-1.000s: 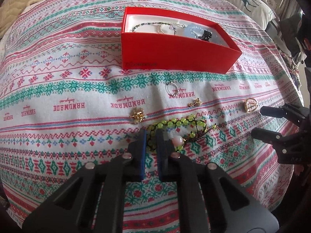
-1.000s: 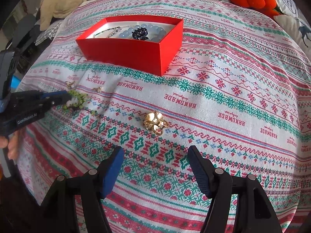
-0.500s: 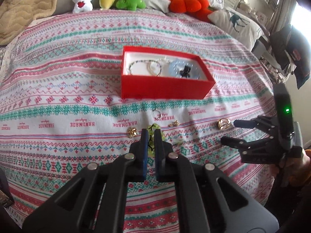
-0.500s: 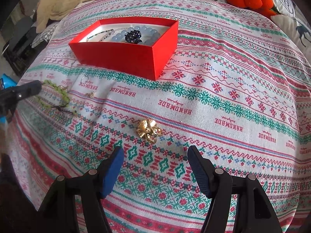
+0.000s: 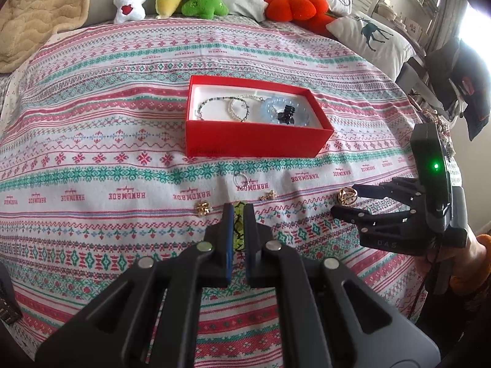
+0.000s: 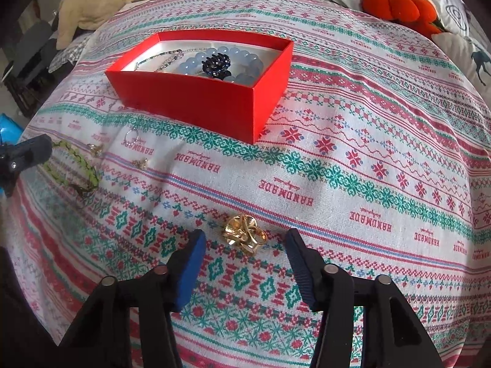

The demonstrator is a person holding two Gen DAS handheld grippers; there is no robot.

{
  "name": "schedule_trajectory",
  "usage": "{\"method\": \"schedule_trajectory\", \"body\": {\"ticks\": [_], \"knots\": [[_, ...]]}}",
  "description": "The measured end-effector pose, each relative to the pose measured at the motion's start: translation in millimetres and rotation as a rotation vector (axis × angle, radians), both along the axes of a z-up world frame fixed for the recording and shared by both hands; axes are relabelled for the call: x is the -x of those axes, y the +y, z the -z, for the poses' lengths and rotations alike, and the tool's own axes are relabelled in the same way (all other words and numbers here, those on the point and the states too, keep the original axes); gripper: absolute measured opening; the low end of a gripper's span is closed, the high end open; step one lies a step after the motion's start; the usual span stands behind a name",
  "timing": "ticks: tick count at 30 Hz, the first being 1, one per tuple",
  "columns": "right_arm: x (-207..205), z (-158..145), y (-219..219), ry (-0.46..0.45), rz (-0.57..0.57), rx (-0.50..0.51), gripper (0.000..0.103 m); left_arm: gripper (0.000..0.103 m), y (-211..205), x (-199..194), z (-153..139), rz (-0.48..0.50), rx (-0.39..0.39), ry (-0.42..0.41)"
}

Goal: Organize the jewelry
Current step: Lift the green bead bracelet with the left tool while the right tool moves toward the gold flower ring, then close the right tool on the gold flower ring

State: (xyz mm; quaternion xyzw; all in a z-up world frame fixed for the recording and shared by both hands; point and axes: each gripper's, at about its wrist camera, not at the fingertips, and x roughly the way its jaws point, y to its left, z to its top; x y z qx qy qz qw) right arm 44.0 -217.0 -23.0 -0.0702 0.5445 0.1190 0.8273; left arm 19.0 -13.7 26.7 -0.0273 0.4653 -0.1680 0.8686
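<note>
My left tool (image 5: 238,214) is pressed nearly together and pinches the green bracelet (image 5: 238,228) between its blue pads; in the left wrist view the beads show as a narrow green strip in the slit, low in the middle of the frame. In the right wrist view the same bracelet (image 6: 75,165) hangs in a loop from the tip of that tool at the far left edge, its lower end down at the patterned bedspread (image 6: 368,141); whether it touches the cloth I cannot tell

My right tool (image 6: 244,242) is spread wide and holds nothing. Its blue fingers stand either side of the gold flower brooch (image 6: 244,234), which lies on the bedspread just beyond the tips, near the bottom middle of the frame; neither finger touches it. From the left wrist view this tool (image 5: 345,201) sits at the right edge with the gold brooch (image 5: 347,195) between its tips

The red box (image 5: 257,121) stands in the middle of the frame, above my left tool, open on top. Inside lie thin bead strings (image 5: 225,107) to the left and a pale blue bracelet (image 5: 284,112) with a dark clip (image 5: 286,115) on it to the right

Between the box and my left tool lie a small silver ring (image 5: 241,179) and two little gold pieces (image 5: 204,208), (image 5: 267,196)
</note>
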Motion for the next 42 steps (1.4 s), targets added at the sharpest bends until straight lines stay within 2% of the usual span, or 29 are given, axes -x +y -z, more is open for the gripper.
{"method": "schedule_trajectory", "body": {"ticks": [7, 21, 36, 42], "knots": [[-4, -1, 3, -0.010, -0.014, 0.014, 0.028, 0.007, 4, 0, 3, -0.006, -0.007, 0.016], [2, -13, 5, -0.034, 0.016, 0.011, 0.028, 0.007, 7, -3, -2, -0.017, 0.008, 0.019], [-5, -52, 21, -0.100, 0.017, -0.052, 0.028, 0.007, -6, -23, -31, -0.029, 0.069, -0.021], [-10, -66, 25, -0.128, 0.033, -0.077, 0.028, 0.007, -9, -38, -48, -0.040, 0.117, -0.044]]}}
